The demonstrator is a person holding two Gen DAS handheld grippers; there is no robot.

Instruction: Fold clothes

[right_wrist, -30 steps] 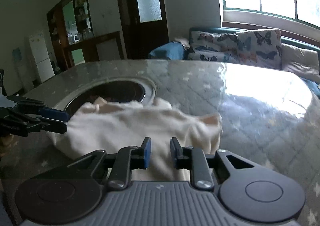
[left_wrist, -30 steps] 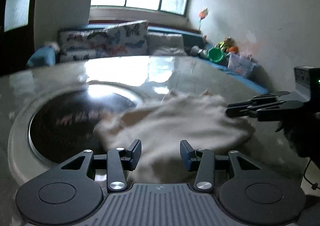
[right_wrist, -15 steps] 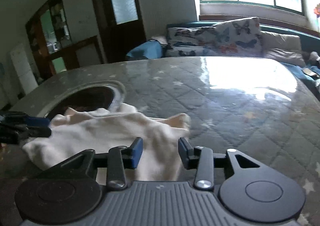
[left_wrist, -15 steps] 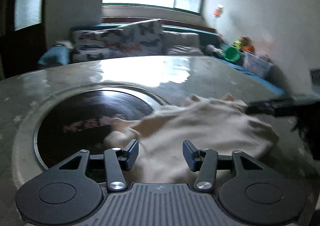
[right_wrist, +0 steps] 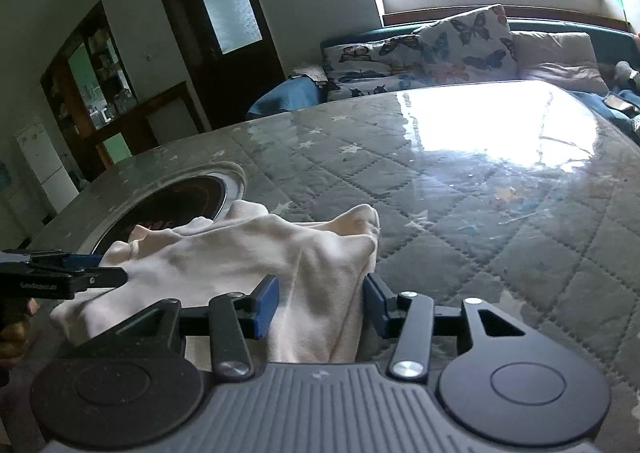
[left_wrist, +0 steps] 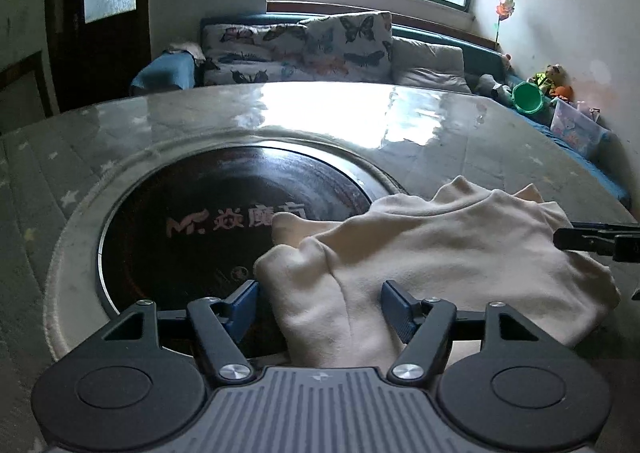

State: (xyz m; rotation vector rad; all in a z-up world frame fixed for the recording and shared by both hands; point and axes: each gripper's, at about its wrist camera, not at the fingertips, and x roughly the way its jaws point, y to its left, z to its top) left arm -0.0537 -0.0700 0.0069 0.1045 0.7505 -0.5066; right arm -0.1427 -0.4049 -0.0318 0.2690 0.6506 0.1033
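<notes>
Quilted glossy tabletop (right_wrist: 500, 229), rumpled cream garment (left_wrist: 432, 253)

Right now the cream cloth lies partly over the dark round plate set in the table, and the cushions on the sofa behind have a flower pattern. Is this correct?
Not fully. The cushions carry a butterfly pattern, not flowers; both wrist views show it. The rest holds: the cream cloth lies partly over the dark round plate set in the table.

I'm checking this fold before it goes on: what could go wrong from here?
1. The cream garment lies partly over the dark round cooktop; if that is hot, the cloth could scorch.
2. Both claws, left and right, have just been opening with bunched cloth between them, so the fold may slump.
</notes>
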